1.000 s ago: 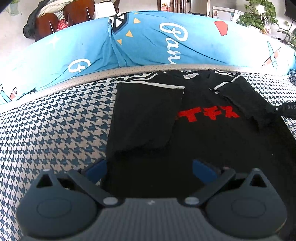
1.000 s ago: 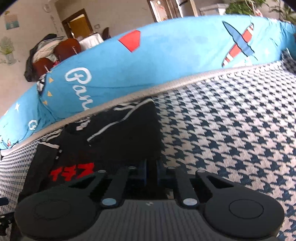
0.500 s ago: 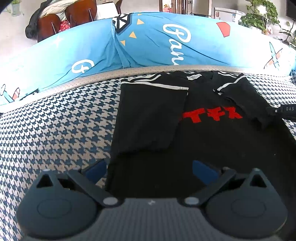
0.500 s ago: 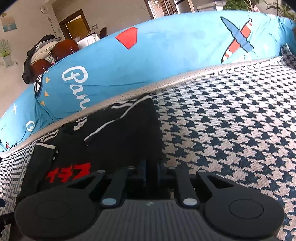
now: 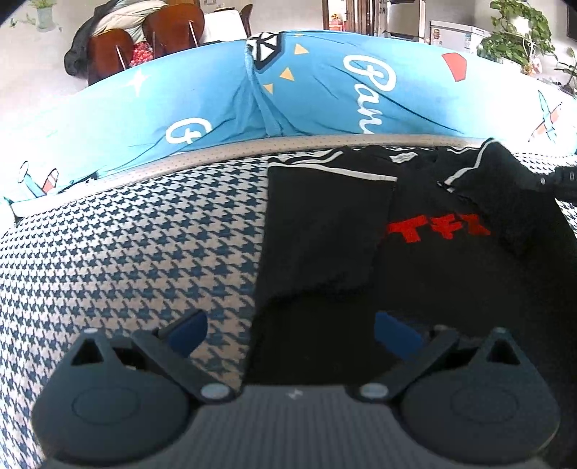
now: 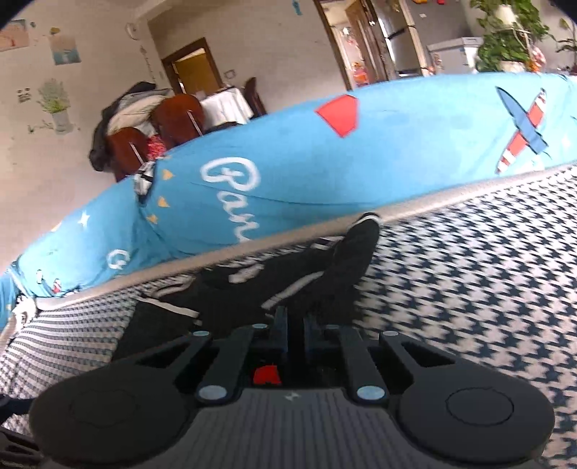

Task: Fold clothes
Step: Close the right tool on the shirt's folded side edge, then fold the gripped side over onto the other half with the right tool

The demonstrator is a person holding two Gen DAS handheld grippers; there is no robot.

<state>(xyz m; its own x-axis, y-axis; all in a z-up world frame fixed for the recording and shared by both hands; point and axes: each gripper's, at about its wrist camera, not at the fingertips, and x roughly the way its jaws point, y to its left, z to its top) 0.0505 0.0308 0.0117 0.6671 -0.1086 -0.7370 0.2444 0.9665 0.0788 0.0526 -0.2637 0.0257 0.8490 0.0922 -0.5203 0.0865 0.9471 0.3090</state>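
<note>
A black T-shirt (image 5: pixel 450 274) with red lettering and white stripes lies on the houndstooth surface (image 5: pixel 126 259). Its left side is folded in over the chest. My left gripper (image 5: pixel 290 330) hangs open above the shirt's lower left edge, holding nothing. In the right wrist view my right gripper (image 6: pixel 295 324) is shut on the shirt's right sleeve (image 6: pixel 346 263) and holds that fabric raised off the surface. At the left wrist view's right edge the lifted sleeve (image 5: pixel 505 180) and part of the right gripper (image 5: pixel 562 176) show.
A blue printed cushion (image 5: pixel 306 93) runs along the far edge of the houndstooth surface. Behind it stand wooden chairs (image 5: pixel 144 39) with clothes on them and potted plants (image 5: pixel 515 32). Bare houndstooth fabric (image 6: pixel 468 270) lies right of the shirt.
My right gripper has lifted the sleeve and tilted upward, so more of the room shows. The left gripper has shifted left, staying open above the shirt's left edge.
</note>
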